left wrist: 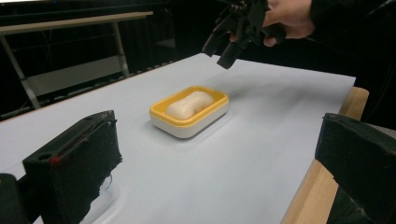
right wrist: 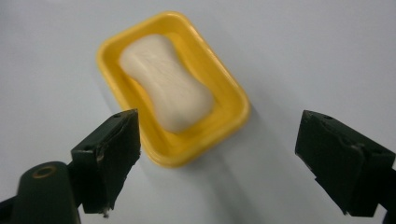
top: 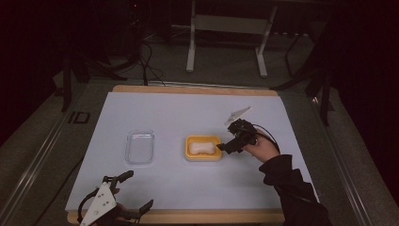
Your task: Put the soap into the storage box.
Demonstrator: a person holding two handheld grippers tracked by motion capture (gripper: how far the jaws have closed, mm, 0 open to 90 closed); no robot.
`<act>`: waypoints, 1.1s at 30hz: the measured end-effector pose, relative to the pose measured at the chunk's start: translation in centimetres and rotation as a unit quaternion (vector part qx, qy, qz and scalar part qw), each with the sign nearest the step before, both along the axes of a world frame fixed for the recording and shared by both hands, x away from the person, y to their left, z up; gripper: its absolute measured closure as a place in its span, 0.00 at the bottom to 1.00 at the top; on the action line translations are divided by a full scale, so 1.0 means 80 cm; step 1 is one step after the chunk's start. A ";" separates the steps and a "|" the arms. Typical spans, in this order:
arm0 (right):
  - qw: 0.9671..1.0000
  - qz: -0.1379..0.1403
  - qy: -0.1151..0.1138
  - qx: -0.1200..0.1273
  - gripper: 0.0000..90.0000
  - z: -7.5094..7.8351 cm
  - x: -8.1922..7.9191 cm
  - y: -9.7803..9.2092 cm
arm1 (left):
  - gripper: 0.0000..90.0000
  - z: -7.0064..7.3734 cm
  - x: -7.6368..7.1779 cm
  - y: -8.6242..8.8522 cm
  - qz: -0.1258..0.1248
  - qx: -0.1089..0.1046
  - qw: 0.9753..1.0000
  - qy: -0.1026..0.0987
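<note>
A yellow soap dish (top: 203,148) (left wrist: 189,110) (right wrist: 229,112) sits mid-table with a pale bar of soap (top: 199,149) (left wrist: 189,103) (right wrist: 166,81) lying in it. My right gripper (top: 224,147) (right wrist: 217,163) hovers just right of the dish, open, its jaws wide apart with nothing between them. From the left gripper view it hangs above the dish's far side (left wrist: 224,46). My left gripper (top: 139,190) (left wrist: 219,172) rests at the table's front left edge, open and empty, pointing toward the dish.
A clear plastic lid or tray (top: 139,147) lies left of the dish. A white sheet (top: 188,117) covers the wooden table (top: 197,216). Metal table legs (top: 190,42) and cables stand on the floor beyond.
</note>
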State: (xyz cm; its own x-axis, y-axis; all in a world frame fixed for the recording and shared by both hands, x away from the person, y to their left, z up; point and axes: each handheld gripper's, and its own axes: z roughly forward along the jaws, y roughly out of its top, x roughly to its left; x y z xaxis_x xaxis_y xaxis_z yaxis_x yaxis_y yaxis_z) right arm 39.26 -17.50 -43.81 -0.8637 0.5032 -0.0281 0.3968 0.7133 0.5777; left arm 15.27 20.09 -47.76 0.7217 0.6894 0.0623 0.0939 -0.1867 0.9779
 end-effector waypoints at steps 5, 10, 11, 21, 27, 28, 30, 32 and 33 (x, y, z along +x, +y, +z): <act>0.999 -0.034 0.003 0.010 0.15 -0.008 -0.008 -0.018 | 0.00 0.000 0.000 -0.001 -0.001 0.000 1.000 0.000; 0.998 -0.052 -0.003 0.025 0.15 -0.016 -0.022 -0.031 | 0.00 0.000 -0.001 0.000 -0.001 0.000 1.000 0.000; 0.998 -0.056 -0.007 0.028 0.15 -0.018 -0.026 -0.033 | 0.00 0.000 -0.001 0.000 -0.001 0.000 1.000 0.001; 0.993 -0.112 -0.014 0.041 0.15 -0.027 -0.049 -0.054 | 0.00 0.001 -0.002 0.000 -0.006 0.000 1.000 -0.001; 0.991 -0.128 -0.012 0.040 0.16 -0.043 -0.063 -0.061 | 0.00 0.000 -0.002 -0.001 -0.006 0.002 1.000 -0.001; 0.990 -0.131 -0.011 0.042 0.16 -0.045 -0.065 -0.063 | 0.00 0.000 -0.002 -0.001 -0.006 0.002 1.000 0.000; 0.990 -0.134 -0.013 0.048 0.16 -0.047 -0.069 -0.065 | 0.00 0.000 -0.002 -0.002 -0.006 0.002 1.000 0.000; 0.989 -0.138 -0.009 0.051 0.16 -0.049 -0.072 -0.067 | 0.00 0.000 -0.002 -0.002 -0.006 0.002 1.000 0.000; 0.989 -0.139 -0.011 0.052 0.16 -0.050 -0.073 -0.068 | 0.00 0.000 -0.002 -0.002 -0.006 0.002 1.000 0.001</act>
State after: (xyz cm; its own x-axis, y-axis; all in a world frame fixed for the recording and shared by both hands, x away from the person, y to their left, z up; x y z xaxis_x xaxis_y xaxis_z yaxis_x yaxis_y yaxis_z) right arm 33.44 -22.93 -47.84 -0.6917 0.7219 0.0191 0.5554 0.5148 0.6530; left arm 15.12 19.93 -47.74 0.7299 0.6805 0.0645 0.0926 -0.1919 0.9770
